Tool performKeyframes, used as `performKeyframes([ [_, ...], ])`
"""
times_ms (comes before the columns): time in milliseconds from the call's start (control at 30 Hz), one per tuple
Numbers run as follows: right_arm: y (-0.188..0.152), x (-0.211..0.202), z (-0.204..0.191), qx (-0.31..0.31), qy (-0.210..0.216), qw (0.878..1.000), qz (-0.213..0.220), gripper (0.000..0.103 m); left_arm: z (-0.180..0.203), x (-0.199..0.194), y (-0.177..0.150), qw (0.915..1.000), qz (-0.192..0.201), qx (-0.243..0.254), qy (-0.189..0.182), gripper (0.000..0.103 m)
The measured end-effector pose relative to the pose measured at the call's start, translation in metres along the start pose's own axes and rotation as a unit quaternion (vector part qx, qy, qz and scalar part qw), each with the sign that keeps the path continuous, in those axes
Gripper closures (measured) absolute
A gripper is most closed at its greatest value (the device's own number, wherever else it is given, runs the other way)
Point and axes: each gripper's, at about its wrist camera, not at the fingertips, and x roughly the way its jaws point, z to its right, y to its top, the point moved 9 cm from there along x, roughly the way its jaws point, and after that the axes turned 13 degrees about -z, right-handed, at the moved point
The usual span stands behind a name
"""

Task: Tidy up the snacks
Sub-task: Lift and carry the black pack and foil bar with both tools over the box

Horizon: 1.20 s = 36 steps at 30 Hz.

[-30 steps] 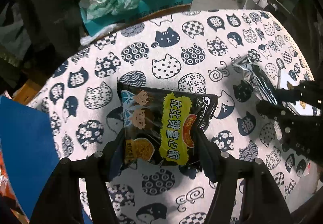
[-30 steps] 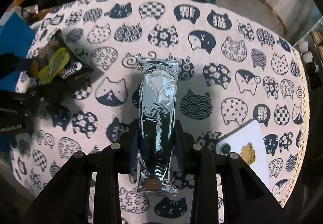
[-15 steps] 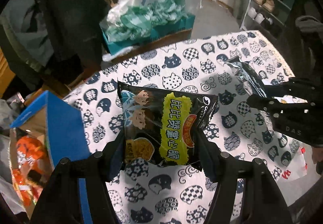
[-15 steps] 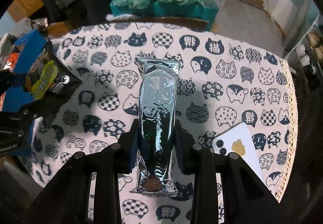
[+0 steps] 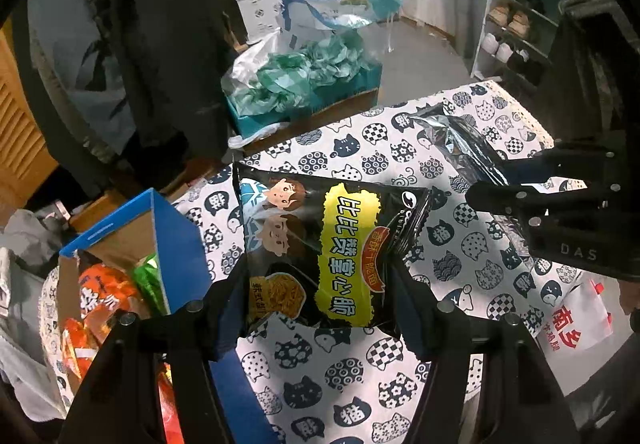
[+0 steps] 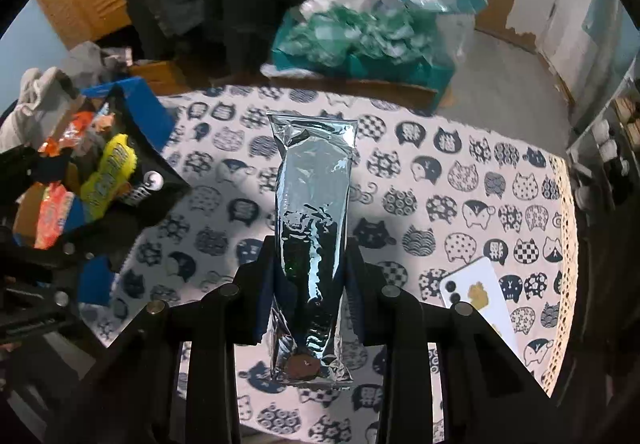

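Cat-print tablecloth (image 5: pixel 352 372) spreads under both tools. Left gripper (image 5: pixel 320 300) pinches the black noodle-snack bag (image 5: pixel 320 252) by its sides, raised clear of the cloth — likely bound for the blue box (image 5: pixel 176 248) just beside it. Right gripper (image 6: pixel 312 268) clamps the silver foil packet (image 6: pixel 312 220) lengthwise — farther from the box, also aloft.

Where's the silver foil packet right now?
The silver foil packet is clamped in the right tool, above the cat-print tablecloth; in the left wrist view it's at right, beside the black snack bag.
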Motion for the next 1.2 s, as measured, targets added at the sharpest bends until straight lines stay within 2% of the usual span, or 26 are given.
performKeyframes([
  [700, 0.025, -0.028, -0.093, -0.052, 0.033, 0.998, 0.025, 0.073, -0.08, -0.037, -0.047, 0.9965, 0.025, -0.079, 0.014, 0.037],
  [933, 0.042, -0.026, -0.135, -0.07, 0.05, 0.996, 0.022, 0.073, -0.125, -0.041, -0.071, 0.9918, 0.027, -0.122, 0.023, 0.037],
  [1200, 0.065, -0.02, -0.194, -0.097, 0.071, 0.993, 0.015, 0.073, -0.18, -0.039, -0.108, 0.9822, 0.023, -0.184, 0.03, 0.036],
])
